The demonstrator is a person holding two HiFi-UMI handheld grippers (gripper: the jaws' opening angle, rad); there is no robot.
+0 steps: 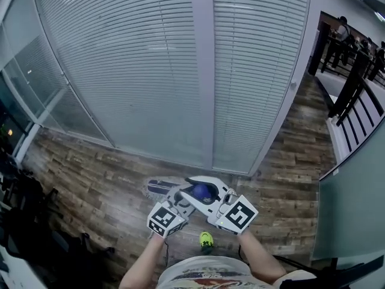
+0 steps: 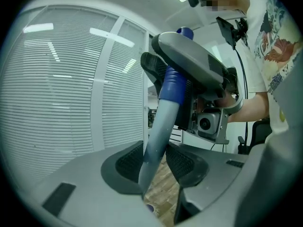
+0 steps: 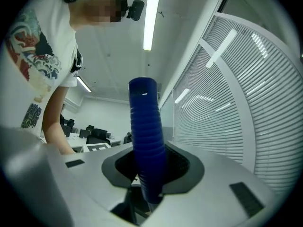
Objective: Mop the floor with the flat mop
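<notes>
Got the flat mop (image 1: 157, 187) down on the wood floor (image 1: 84, 179) by the blinds (image 1: 138, 71). Looks light and stiff, maybe slick. Clamped narrow on the pale pole (image 2: 158, 126) with the left gripper (image 2: 154, 163), pinched round the ribbed blue grip (image 3: 146, 136) with the right gripper (image 3: 149, 168). Best grabbed there.

Office: blind-covered glass partitions (image 1: 120, 71), desks (image 3: 78, 140), chairs (image 3: 98, 134), ceiling strip light (image 3: 150, 20).

Blue mop handle (image 3: 144, 141), brown plank floor (image 1: 90, 179), possibly lime shoe (image 1: 206, 239)
</notes>
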